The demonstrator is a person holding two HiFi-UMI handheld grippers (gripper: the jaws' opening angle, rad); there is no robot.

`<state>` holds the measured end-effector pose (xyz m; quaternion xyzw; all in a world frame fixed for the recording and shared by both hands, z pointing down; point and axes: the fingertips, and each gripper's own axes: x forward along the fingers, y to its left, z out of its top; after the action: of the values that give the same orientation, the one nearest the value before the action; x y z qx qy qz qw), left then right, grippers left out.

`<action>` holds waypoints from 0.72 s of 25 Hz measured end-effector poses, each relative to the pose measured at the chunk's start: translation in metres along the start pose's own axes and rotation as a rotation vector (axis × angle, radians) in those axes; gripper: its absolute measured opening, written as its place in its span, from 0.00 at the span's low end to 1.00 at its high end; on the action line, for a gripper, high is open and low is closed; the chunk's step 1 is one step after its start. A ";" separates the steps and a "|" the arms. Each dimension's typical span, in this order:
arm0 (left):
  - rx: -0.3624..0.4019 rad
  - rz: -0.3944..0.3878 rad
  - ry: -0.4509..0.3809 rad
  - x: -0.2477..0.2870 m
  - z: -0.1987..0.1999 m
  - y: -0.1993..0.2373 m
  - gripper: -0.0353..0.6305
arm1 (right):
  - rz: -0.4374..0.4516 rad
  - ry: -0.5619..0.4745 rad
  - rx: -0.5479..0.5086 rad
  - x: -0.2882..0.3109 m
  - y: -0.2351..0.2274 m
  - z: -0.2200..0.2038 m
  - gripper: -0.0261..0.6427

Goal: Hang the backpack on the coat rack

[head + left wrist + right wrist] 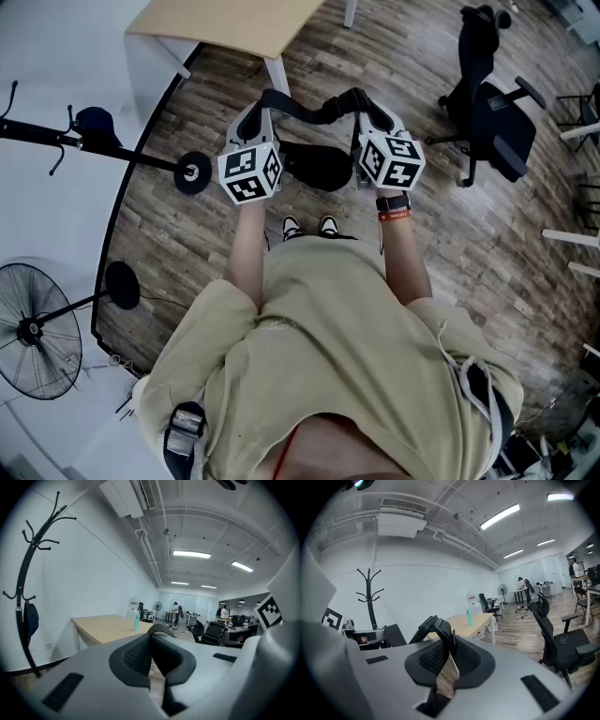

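Backpack hung low between the two grippers, above the wood floor, just ahead of the person's shoes. Its black strap arched from left gripper across to right gripper. Left gripper view: jaws clenched on the strap, pads pressed tight around it. Right gripper view: jaws likewise clamped on the strap, with a thin sliver of floor visible below the pinch.

Coat rack stood well apart, to the person's left by the white wall. It was black and upright with curved hooks at top, and a dark item hung on a low hook. Backpack was not touching it.

Table ahead had a pale wood top, with a teal bottle upright on it. Black chair off to the right; fan low at left.

Writing: cubes carried black-and-white square markers. Red print on a white stand by the far wall was too small to read
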<state>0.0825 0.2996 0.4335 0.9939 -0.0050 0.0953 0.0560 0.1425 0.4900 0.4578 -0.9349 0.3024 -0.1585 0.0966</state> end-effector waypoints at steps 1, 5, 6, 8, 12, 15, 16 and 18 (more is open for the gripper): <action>-0.002 0.000 0.000 0.001 -0.001 -0.004 0.09 | 0.004 0.001 -0.004 0.000 -0.002 0.001 0.11; -0.009 0.002 0.004 0.003 -0.005 -0.017 0.09 | 0.020 0.021 -0.012 0.000 -0.008 0.000 0.11; -0.011 0.004 0.004 0.003 -0.006 -0.019 0.09 | 0.027 0.032 -0.004 0.002 -0.008 -0.002 0.11; -0.013 0.011 0.008 0.004 -0.009 -0.024 0.09 | 0.052 0.050 0.019 0.008 -0.008 -0.005 0.11; -0.005 0.017 0.035 0.007 -0.017 -0.028 0.09 | 0.101 0.071 0.020 0.022 -0.001 -0.008 0.11; -0.007 0.024 0.041 0.011 -0.016 -0.015 0.09 | 0.127 0.083 0.021 0.041 0.013 -0.009 0.11; -0.009 0.027 0.039 0.014 -0.015 -0.008 0.09 | 0.134 0.085 0.022 0.049 0.018 -0.009 0.11; -0.015 0.033 0.034 0.021 -0.014 0.011 0.09 | 0.152 0.094 0.022 0.070 0.032 -0.010 0.11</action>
<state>0.0999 0.2901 0.4522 0.9914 -0.0210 0.1132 0.0619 0.1757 0.4219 0.4754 -0.8998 0.3748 -0.1977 0.1044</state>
